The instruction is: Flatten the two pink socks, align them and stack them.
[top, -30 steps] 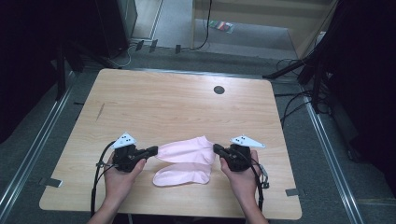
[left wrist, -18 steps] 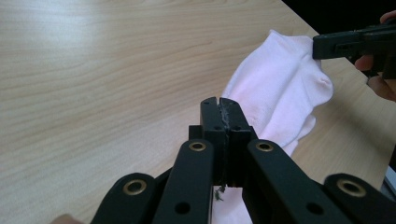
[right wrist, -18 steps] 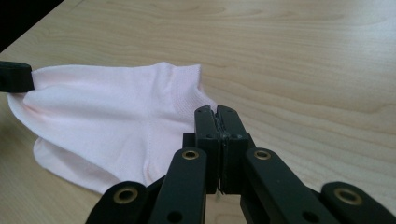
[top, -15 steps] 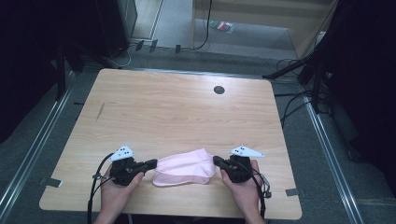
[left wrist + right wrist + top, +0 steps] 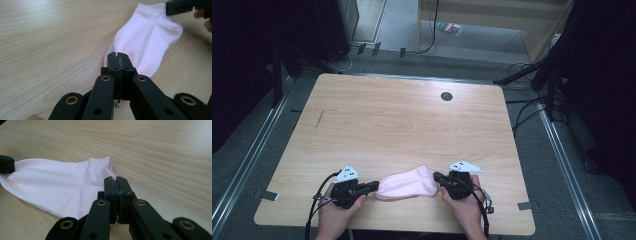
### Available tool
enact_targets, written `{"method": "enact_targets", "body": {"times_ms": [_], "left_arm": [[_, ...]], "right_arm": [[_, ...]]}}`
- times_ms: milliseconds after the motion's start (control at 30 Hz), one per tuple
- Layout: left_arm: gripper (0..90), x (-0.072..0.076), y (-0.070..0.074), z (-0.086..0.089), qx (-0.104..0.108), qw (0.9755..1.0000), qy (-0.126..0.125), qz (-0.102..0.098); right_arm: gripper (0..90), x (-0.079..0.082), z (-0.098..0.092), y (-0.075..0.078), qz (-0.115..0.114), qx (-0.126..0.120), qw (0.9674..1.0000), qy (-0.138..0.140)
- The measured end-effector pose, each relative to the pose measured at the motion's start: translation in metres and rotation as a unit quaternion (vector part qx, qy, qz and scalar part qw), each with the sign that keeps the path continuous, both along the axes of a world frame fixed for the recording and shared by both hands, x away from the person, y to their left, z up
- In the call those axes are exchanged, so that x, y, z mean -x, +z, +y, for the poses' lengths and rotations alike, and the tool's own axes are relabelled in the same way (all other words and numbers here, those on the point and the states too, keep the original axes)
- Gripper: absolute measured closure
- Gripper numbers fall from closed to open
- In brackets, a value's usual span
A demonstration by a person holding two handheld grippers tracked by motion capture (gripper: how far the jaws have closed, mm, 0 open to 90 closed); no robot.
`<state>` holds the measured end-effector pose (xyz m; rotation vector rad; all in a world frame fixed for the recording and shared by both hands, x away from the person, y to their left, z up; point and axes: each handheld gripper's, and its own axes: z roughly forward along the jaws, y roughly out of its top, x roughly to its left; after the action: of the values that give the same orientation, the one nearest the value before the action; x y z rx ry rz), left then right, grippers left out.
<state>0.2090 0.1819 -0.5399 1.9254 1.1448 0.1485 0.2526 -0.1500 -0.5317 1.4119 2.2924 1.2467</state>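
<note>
The sock (image 5: 406,183) lay flat on the desk (image 5: 402,125) near its front edge, folded over on itself and stretched between the two tools. The left hand-held gripper (image 5: 374,186) was closed fully on one end of the sock, with fabric pinched between its jaws; in the left gripper view the sock (image 5: 147,37) ran away from the left hand-held gripper (image 5: 117,55) toward the other tool. The right hand-held gripper (image 5: 437,177) was likewise clamped tight on the opposite end, and the right gripper view showed the sock (image 5: 57,187) spreading out to the left of the right hand-held gripper (image 5: 115,180).

Risks judged from this state:
- Each grip took only a small bite at the fabric edge. A sideways pull by either hand could strip the sock out of that grip.
- If one side released before the other, the remaining tool could drag the sock and open the fold.
- The sock sat close to the front edge of the desk. A pull toward the person could take it off the desk.
- Lifting a tool before its jaws opened would raise that end and disturb the layers.
</note>
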Motion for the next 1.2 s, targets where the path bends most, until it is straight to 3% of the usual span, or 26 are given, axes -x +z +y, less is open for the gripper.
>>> {"method": "enact_targets", "body": {"times_ms": [100, 433, 500, 533, 600, 667, 733, 800, 867, 933, 1033, 1100, 1200], "left_arm": [[90.0, -0.002, -0.006, -0.002, -0.003, 0.9998, -0.015, 0.016], [89.7, -0.002, -0.007, -0.001, -0.008, 0.9997, -0.022, 0.007], [83.7, -0.003, -0.007, -0.001, -0.009, 0.9997, -0.024, 0.005], [75.9, -0.003, -0.006, -0.001, -0.010, 0.9996, -0.025, 0.006], [67.0, -0.002, -0.004, 0.000, -0.008, 0.9997, -0.024, -0.004], [59.3, -0.001, 0.003, 0.002, 0.000, 0.9997, -0.008, -0.025], [57.9, 0.003, 0.009, 0.003, 0.018, 0.9985, 0.001, -0.052], [61.9, 0.007, 0.015, -0.001, 0.034, 0.9969, -0.007, -0.071], [66.2, 0.009, 0.015, -0.011, 0.014, 0.9969, -0.022, -0.074], [66.9, 0.008, 0.008, -0.019, -0.012, 0.9978, -0.025, -0.060], [66.9, 0.004, -0.004, -0.025, -0.033, 0.9985, -0.027, -0.034], [66.6, 0.003, -0.007, -0.027, -0.051, 0.9978, -0.029, -0.031], [66.9, 0.003, -0.008, -0.028, -0.052, 0.9979, -0.025, -0.030]], "right_arm": [[88.9, 0.000, 0.000, -0.004, 0.001, 0.004, 1.0000, -0.001], [87.0, -0.001, 0.000, -0.007, 0.001, 0.003, 1.0000, -0.003], [79.5, 0.000, 0.000, -0.006, -0.004, 0.004, 1.0000, -0.003], [70.1, 0.001, 0.000, -0.006, -0.014, 0.006, 0.9999, -0.005], [59.9, 0.002, 0.000, -0.004, -0.035, 0.004, 0.9994, -0.003], [56.8, 0.005, 0.000, 0.000, -0.057, 0.001, 0.9984, -0.006], [57.7, 0.009, 0.000, 0.004, -0.071, -0.004, 0.9975, -0.009], [62.9, 0.012, 0.002, 0.007, -0.085, -0.002, 0.9963, -0.005], [66.4, 0.014, 0.006, 0.007, -0.085, 0.000, 0.9963, 0.010], [67.3, 0.013, 0.010, 0.003, -0.076, 0.009, 0.9968, 0.022], [68.1, 0.010, 0.014, -0.005, -0.062, 0.023, 0.9973, 0.031], [68.7, 0.008, 0.016, -0.010, -0.053, 0.031, 0.9976, 0.033], [69.4, 0.007, 0.015, -0.013, -0.046, 0.032, 0.9979, 0.033]]}}
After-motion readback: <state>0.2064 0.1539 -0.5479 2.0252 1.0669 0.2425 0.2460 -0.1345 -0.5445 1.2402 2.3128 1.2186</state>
